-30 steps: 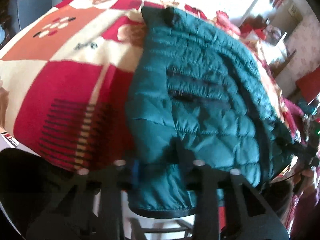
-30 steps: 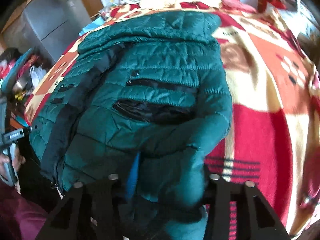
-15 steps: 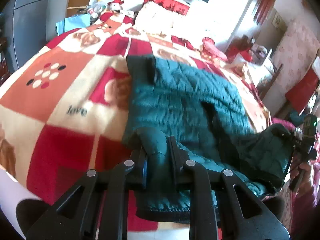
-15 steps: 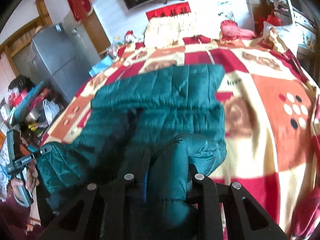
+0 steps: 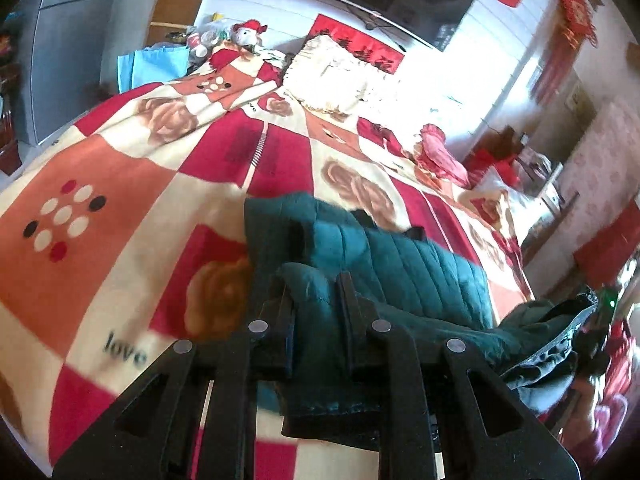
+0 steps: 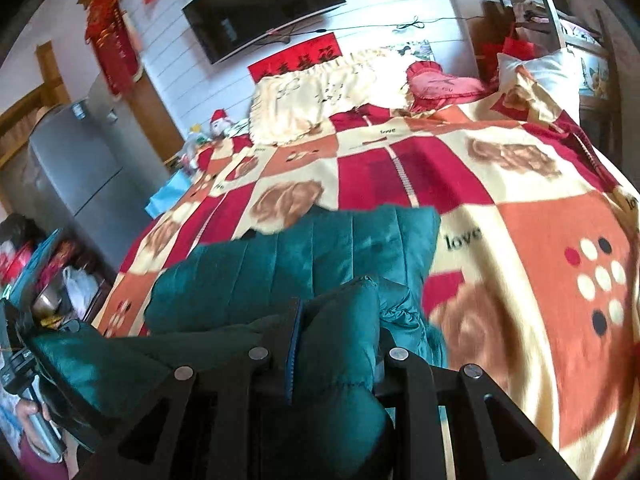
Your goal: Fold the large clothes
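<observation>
A grey fridge (image 6: 84,176) stands at the far left, beside the bed. The left gripper (image 5: 316,300) is clamped on a fold of the green jacket (image 5: 404,276), which bunches up between its fingers (image 5: 286,312). The jacket lies on the near part of the checked red, orange and cream blanket (image 5: 120,208), its near edge lifted off the bed. The right gripper (image 6: 336,320) pinches another thick fold of the jacket (image 6: 304,256). Farther off, a cream pillow (image 6: 320,96) lies at the head of the bed under a television (image 6: 264,4), with a red heart cushion (image 6: 440,82) to its right.
</observation>
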Demonstrator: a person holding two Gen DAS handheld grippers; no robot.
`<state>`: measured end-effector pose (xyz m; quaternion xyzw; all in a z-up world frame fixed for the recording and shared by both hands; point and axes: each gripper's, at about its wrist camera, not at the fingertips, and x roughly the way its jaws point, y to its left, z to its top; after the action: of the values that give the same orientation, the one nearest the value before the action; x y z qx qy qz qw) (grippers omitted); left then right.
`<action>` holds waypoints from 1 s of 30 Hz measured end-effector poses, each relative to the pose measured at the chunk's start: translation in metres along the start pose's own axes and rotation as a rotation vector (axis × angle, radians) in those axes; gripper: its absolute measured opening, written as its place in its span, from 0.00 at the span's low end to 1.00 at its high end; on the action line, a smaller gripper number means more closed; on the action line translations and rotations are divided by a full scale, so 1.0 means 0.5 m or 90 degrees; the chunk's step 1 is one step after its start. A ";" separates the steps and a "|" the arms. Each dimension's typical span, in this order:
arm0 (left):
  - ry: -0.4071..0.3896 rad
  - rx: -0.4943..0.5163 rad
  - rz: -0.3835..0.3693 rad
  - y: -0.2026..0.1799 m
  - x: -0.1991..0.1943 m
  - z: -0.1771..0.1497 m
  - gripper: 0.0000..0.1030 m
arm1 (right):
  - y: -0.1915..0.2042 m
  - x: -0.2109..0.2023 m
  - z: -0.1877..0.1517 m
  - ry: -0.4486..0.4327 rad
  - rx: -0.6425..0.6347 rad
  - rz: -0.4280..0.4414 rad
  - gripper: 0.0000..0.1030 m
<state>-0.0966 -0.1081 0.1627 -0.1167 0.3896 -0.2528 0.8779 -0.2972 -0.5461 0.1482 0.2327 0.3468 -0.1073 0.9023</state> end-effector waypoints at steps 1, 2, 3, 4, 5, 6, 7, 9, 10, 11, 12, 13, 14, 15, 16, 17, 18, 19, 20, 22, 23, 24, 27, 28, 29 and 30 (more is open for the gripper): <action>-0.003 -0.005 0.008 0.001 0.026 0.019 0.16 | 0.002 0.018 0.017 -0.001 0.002 -0.006 0.22; -0.003 -0.007 0.015 0.001 0.043 0.030 0.16 | 0.004 0.028 0.028 -0.001 0.003 -0.009 0.22; -0.001 -0.009 0.027 0.003 0.069 0.045 0.16 | 0.006 0.050 0.047 0.001 0.004 -0.013 0.22; 0.000 -0.013 0.037 0.007 0.093 0.059 0.16 | 0.006 0.068 0.060 0.004 0.005 -0.019 0.22; 0.001 -0.018 0.045 0.010 0.112 0.069 0.16 | 0.004 0.079 0.069 0.005 0.006 -0.023 0.22; 0.004 -0.024 0.053 0.016 0.133 0.077 0.16 | 0.001 0.100 0.083 0.008 0.006 -0.034 0.22; 0.010 -0.032 0.065 0.025 0.163 0.087 0.16 | -0.003 0.123 0.095 0.013 0.008 -0.046 0.22; 0.021 -0.039 0.083 0.042 0.205 0.096 0.16 | -0.020 0.165 0.112 0.025 0.019 -0.062 0.22; 0.028 -0.040 0.092 0.048 0.228 0.099 0.16 | -0.031 0.187 0.120 0.031 0.030 -0.069 0.22; 0.034 -0.038 0.098 0.052 0.251 0.100 0.16 | -0.041 0.201 0.124 0.034 0.037 -0.073 0.22; 0.043 -0.036 0.102 0.057 0.274 0.099 0.16 | -0.052 0.223 0.128 0.037 0.048 -0.077 0.22; 0.050 -0.036 0.104 0.061 0.289 0.099 0.16 | -0.061 0.243 0.130 0.038 0.058 -0.078 0.22; 0.058 -0.043 0.103 0.065 0.302 0.096 0.17 | -0.069 0.254 0.128 0.039 0.065 -0.079 0.22; 0.063 -0.054 0.099 0.071 0.312 0.095 0.18 | -0.078 0.274 0.125 0.043 0.078 -0.084 0.22; 0.068 -0.073 0.089 0.082 0.319 0.095 0.19 | -0.086 0.287 0.122 0.049 0.090 -0.084 0.23; 0.073 -0.085 0.079 0.089 0.320 0.097 0.19 | -0.093 0.302 0.121 0.057 0.104 -0.082 0.26; 0.081 -0.098 0.065 0.097 0.318 0.100 0.20 | -0.097 0.309 0.122 0.060 0.115 -0.076 0.29; 0.090 -0.106 0.050 0.103 0.313 0.103 0.22 | -0.100 0.308 0.127 0.058 0.125 -0.068 0.36; 0.097 -0.111 0.038 0.106 0.307 0.108 0.24 | -0.102 0.305 0.129 0.057 0.129 -0.060 0.38; 0.105 -0.120 0.006 0.112 0.284 0.120 0.28 | -0.101 0.287 0.137 0.049 0.136 -0.040 0.53; 0.105 -0.121 -0.003 0.111 0.273 0.124 0.32 | -0.099 0.274 0.142 0.042 0.139 -0.030 0.59; 0.102 -0.120 -0.009 0.107 0.262 0.127 0.35 | -0.097 0.255 0.147 0.028 0.137 -0.017 0.70; 0.058 -0.101 0.005 0.091 0.212 0.131 0.62 | -0.080 0.191 0.158 -0.027 0.113 -0.029 0.74; 0.029 -0.093 0.012 0.086 0.192 0.131 0.70 | -0.075 0.175 0.160 -0.035 0.107 -0.024 0.74; 0.003 -0.086 0.016 0.082 0.175 0.130 0.70 | -0.070 0.162 0.161 -0.041 0.101 -0.015 0.74; -0.011 -0.079 0.020 0.078 0.164 0.127 0.70 | -0.060 0.148 0.159 -0.047 0.089 -0.006 0.74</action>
<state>0.0110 -0.1185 0.1385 -0.1670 0.3984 -0.2137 0.8762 -0.2074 -0.6141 0.1397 0.2892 0.3057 -0.1440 0.8956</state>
